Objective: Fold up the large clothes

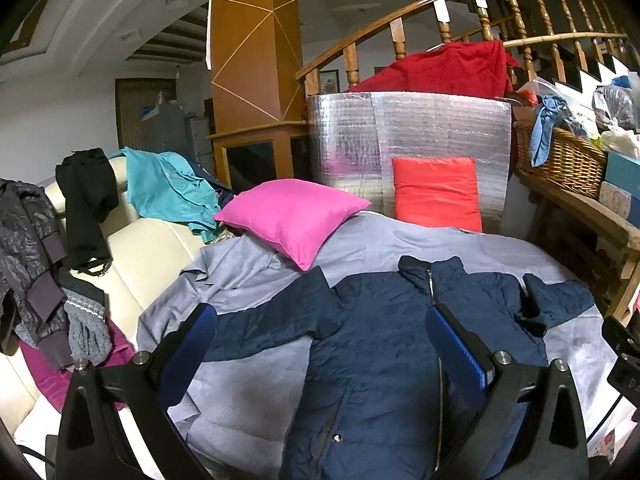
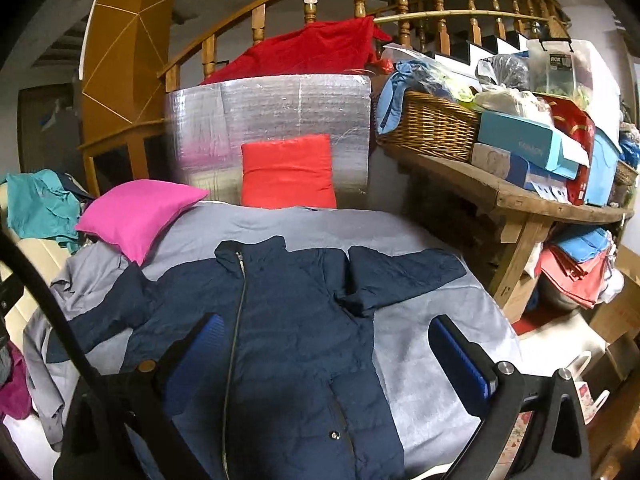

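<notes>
Left wrist view shows the left gripper [image 1: 320, 344] with its blue-padded fingers spread wide and holding nothing, above the navy jacket [image 1: 360, 360], which lies flat and zipped on a grey sheet [image 1: 380, 240] across the lower centre. Its sleeves stretch toward both frame edges. Right wrist view has the right gripper [image 2: 324, 352] likewise parted and empty, the jacket body lower centre-left between its fingers. A pink pillow [image 2: 136, 212] sits at left.
</notes>
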Motion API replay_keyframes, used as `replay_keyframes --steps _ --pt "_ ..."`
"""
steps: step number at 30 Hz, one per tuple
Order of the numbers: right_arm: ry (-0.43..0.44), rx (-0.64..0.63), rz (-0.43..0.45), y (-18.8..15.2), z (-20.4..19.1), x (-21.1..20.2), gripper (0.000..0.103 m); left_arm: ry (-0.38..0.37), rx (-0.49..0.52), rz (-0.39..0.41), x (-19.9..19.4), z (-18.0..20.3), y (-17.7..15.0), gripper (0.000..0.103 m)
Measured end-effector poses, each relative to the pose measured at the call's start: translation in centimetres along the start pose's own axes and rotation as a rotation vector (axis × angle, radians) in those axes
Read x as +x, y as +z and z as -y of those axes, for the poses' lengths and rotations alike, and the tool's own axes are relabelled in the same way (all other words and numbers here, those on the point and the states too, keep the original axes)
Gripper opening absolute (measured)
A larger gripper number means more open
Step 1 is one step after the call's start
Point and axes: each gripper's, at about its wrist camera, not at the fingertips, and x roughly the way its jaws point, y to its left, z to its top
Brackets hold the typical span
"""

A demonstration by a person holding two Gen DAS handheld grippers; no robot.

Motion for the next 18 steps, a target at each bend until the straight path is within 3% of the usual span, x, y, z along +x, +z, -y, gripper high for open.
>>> replay_keyframes --steps 18 --pt "0.042 0.044 -0.022 2.1 -0.1 6.3 0.103 0.009 0.006 -0.036 5.3 1.5 1.0 0.103"
